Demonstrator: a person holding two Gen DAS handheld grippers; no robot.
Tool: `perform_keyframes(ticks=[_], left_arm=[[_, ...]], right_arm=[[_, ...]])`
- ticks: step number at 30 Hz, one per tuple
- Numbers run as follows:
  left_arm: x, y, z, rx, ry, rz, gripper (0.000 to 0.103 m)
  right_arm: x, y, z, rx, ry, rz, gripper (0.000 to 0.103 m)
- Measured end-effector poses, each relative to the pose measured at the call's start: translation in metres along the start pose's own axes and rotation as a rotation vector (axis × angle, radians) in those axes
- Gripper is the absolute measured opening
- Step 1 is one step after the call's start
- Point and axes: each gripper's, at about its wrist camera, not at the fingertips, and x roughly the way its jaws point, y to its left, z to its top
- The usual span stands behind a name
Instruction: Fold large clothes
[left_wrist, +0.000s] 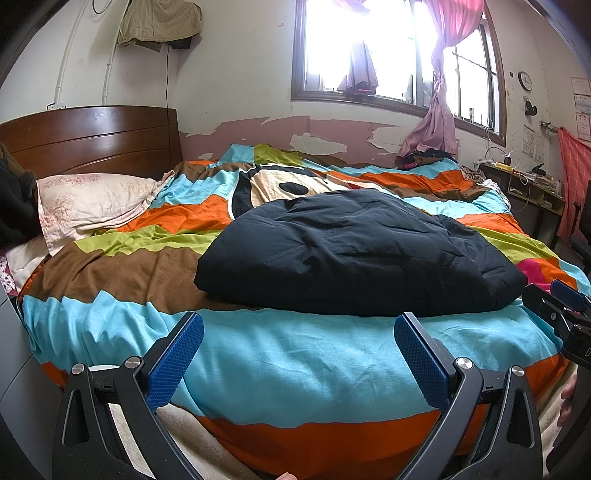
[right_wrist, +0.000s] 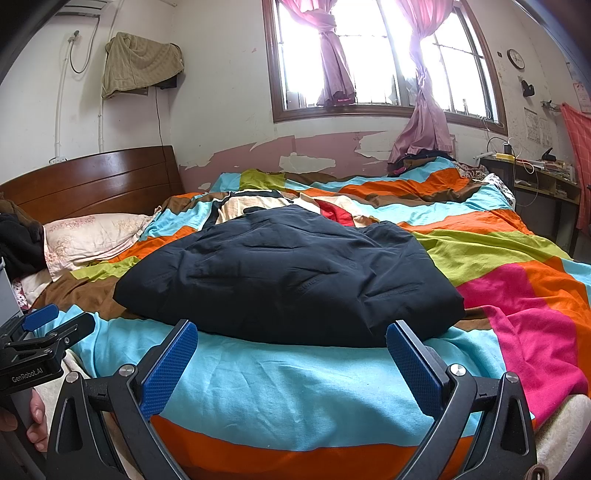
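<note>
While both tools hang back at the bed's near edge, the dark jacket (left_wrist: 351, 251) lies folded into a thick bundle on the striped quilt (left_wrist: 295, 354).

Because the bundle sits compact, edges tucked under, and nothing is gripped, this reads as either a pause between folds or the end of folding. The left gripper (left_wrist: 299, 354) has its jaws spread wide and empty, with the jacket at 12 o'clock beyond the tips, apart from them. The right gripper (right_wrist: 291, 358) is likewise wide apart and holds nothing; from its view the jacket's near hem lies just past the tips at 12 o'clock, its corner towards 1 o'clock. A pillow (left_wrist: 92, 203) rests at 10 o'clock by the headboard (left_wrist: 92, 136), well clear.
</note>
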Motion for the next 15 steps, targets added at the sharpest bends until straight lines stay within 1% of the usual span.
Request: perform_keyframes(ticks=[4, 11, 15], left_arm=[[0.0001, 0.0002, 0.0000, -0.004, 0.002, -0.001, 0.101], [0.0003, 0.0020, -0.0002, -0.020, 0.016, -0.042, 0.101], [0.0016, 0.0029, -0.0010, -0.034, 0.027, -0.012, 0.101]], right_arm=[[-0.0001, -0.0001, -0.0002, 0.000, 0.000, 0.000, 0.103], [-0.0004, -0.0002, -0.0003, 0.000, -0.001, 0.000, 0.103], [0.0001, -0.0004, 0.0001, 0.000, 0.000, 0.000, 0.103]])
